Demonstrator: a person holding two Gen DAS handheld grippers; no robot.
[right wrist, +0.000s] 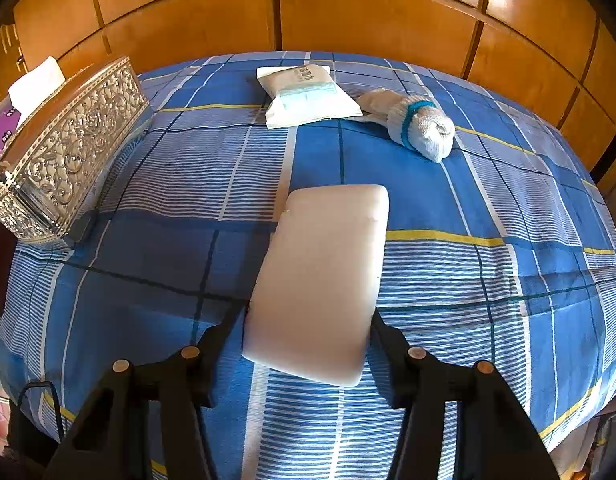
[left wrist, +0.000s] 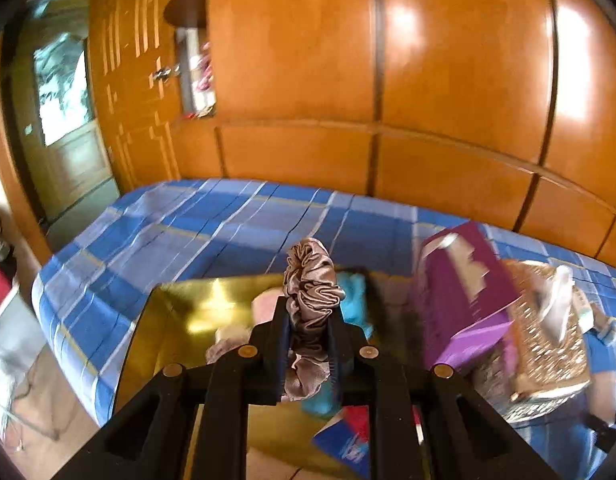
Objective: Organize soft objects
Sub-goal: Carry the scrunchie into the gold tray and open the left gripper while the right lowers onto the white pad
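Note:
My left gripper (left wrist: 308,316) is shut on a taupe satin scrunchie (left wrist: 311,280) and holds it above a shiny gold box (left wrist: 188,308). In the box lie a teal soft item (left wrist: 354,300) and pale pink soft items (left wrist: 264,306). My right gripper (right wrist: 308,320) is shut on a white foam block (right wrist: 324,276), held above the blue plaid bedsheet (right wrist: 148,248). On the bed beyond lie a white tissue pack (right wrist: 308,94) and a rolled white sock with a blue band (right wrist: 416,122).
A purple box (left wrist: 464,292) and an ornate silver tissue box (right wrist: 68,152) stand between the gold box and the foam block. A wooden wardrobe wall (left wrist: 388,80) runs behind the bed. The floor lies at the left, beyond the bed's edge (left wrist: 48,320).

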